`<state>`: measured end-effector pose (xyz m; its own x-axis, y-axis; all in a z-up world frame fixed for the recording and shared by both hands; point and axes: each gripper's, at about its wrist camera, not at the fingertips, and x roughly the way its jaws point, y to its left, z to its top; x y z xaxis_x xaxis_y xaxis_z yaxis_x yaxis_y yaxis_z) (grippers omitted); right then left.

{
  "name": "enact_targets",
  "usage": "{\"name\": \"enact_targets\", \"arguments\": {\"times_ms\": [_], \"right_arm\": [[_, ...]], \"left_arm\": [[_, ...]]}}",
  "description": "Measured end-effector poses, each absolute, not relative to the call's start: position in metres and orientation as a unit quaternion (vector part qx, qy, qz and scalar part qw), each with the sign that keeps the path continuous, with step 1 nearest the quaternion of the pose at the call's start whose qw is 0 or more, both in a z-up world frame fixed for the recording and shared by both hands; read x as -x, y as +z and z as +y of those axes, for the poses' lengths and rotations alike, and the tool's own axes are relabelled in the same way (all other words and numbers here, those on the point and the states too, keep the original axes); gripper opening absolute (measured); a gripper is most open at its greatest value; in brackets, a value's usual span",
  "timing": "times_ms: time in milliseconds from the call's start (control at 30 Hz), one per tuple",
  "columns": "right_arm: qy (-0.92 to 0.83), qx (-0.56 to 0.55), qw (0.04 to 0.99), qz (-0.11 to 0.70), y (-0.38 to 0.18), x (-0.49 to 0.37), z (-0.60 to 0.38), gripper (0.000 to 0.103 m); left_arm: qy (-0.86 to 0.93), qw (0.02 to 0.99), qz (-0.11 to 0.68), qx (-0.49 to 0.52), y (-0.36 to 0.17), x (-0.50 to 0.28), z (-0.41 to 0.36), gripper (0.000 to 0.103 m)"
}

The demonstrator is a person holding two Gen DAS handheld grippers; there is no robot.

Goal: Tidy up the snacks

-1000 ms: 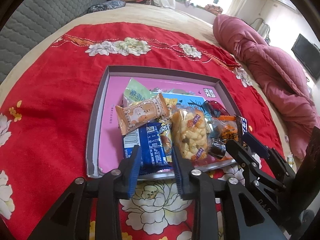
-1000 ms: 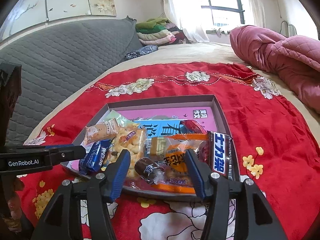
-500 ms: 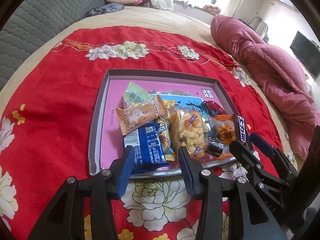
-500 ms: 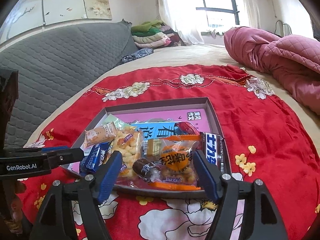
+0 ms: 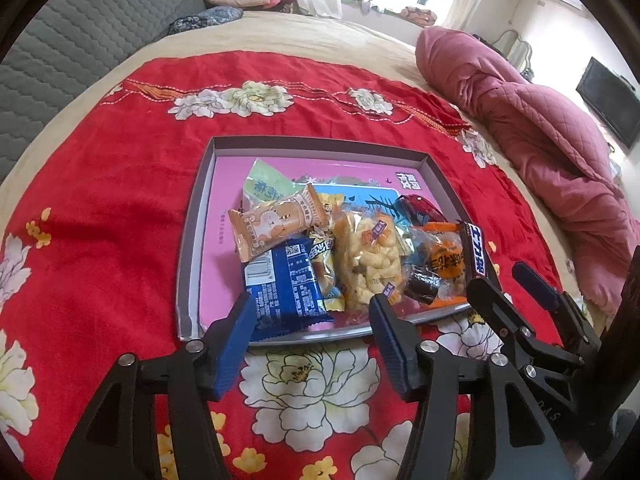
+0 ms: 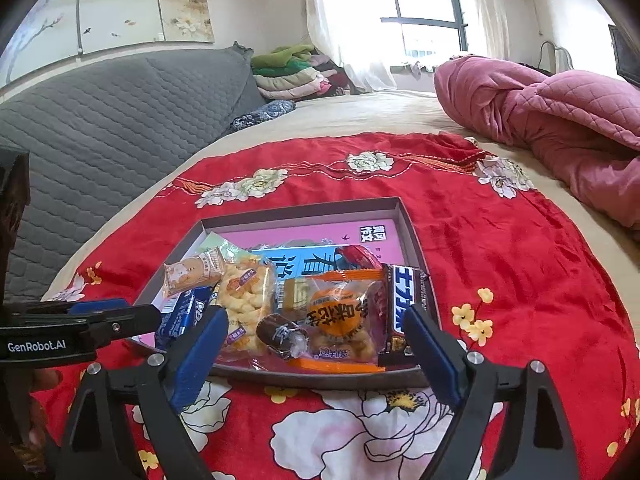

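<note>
L gripper [image 5: 310, 324]: black two-finger tongs w/ blue pads, jaws apart, nothing held. Has backed off the near edge of the tray vs a sec ago; tips were over the blue pack, now hover just short of the rim.
R gripper [image 6: 316, 344]: same type, jaws wide apart, empty; also pulled back toward the near edge, tips now over the cloth.
Meaning: prob. both releases done, snacks look gathered; task near its end, or next pick pending.
Cloth: red plush blanket w/ white flower print [image 5: 112, 208] on the bed, carries the tray.
Tray: shallow grey-rimmed cardboard box lid, pink printed floor [image 5: 208, 256], mid-blanket.
Tray, near edge: dark blue foil biscuit pack [image 5: 286, 288], overhangs the near rim a little; clear bag of yellow puffs [image 5: 370, 264] beside it; small brown wrapped sweet [image 5: 420, 286].
Tray, near right corner: clear bag w/ orange round label [image 6: 340, 316]; dark choc bar, white lettering [image 6: 400, 308], leaning on the right rim.
Tray, mid-left: orange-cream cake wrapper [image 5: 276, 224] atop the pile.
Tray, farther in: pale green sachet [image 5: 264, 186], red wrapper [image 6: 356, 258].
Tray, far edge & left strip: bare pink floor.
</note>
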<state>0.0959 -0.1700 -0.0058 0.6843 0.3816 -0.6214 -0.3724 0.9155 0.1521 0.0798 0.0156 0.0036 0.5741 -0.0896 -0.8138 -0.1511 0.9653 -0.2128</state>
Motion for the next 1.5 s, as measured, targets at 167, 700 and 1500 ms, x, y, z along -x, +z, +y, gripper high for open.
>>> {"name": "enact_targets", "arguments": {"times_ms": [167, 700, 1500], "right_arm": [[0.204, -0.014, 0.916, 0.344, -0.002, -0.091, -0.174, 0.094], [0.197, -0.033, 0.907, 0.370, 0.007, -0.060, -0.191, 0.098], [0.186, -0.002, 0.897, 0.401, 0.004, -0.030, -0.187, 0.100]], "left_arm": [[0.014, 0.877, 0.461, 0.135, 0.006, -0.076, 0.017, 0.073], [0.020, 0.872, 0.472, 0.130, 0.008, -0.049, 0.011, 0.073], [0.015, 0.864, 0.488, 0.124, 0.011, -0.012, 0.003, 0.075]]}}
